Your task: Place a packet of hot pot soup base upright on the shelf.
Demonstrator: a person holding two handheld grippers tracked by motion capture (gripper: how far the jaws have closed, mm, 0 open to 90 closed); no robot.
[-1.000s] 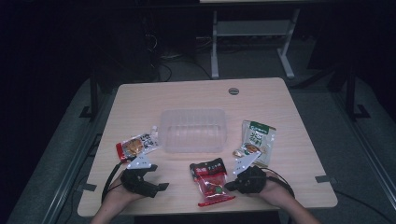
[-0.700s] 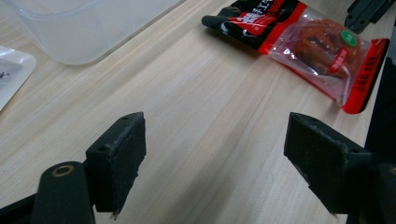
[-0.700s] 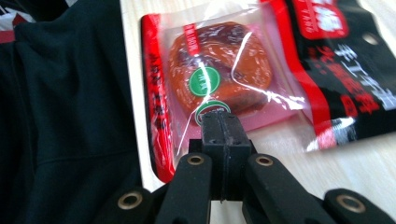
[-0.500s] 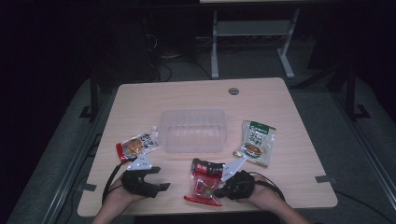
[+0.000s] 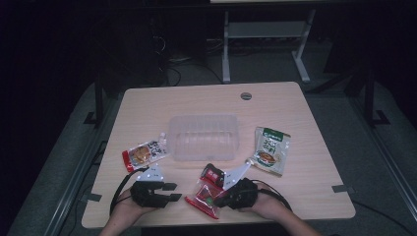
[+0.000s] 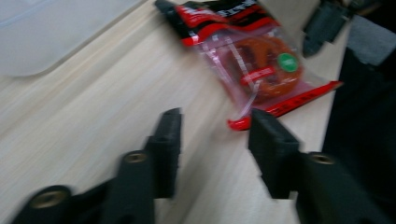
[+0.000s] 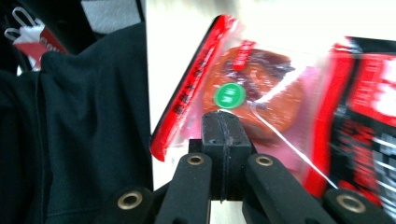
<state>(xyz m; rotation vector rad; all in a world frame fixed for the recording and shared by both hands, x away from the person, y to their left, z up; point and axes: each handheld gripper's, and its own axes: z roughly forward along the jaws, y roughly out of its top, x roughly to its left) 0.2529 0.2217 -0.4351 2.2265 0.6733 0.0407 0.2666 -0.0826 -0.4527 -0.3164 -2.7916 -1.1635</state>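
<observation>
Right gripper (image 7: 223, 122) clamped on red packet (image 7: 261, 93)

Right gripper (image 7: 223, 122) has its jaws pressed together; left gripper (image 6: 212, 128), jaws parted, has just been closing.

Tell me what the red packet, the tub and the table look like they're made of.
Red packet: glossy plastic film, see-through over the food, with glare and creases. Tub: translucent, frosted plastic; the tabletop shows faintly through. Table: pale wood grain, matte, probably laminate.
</observation>
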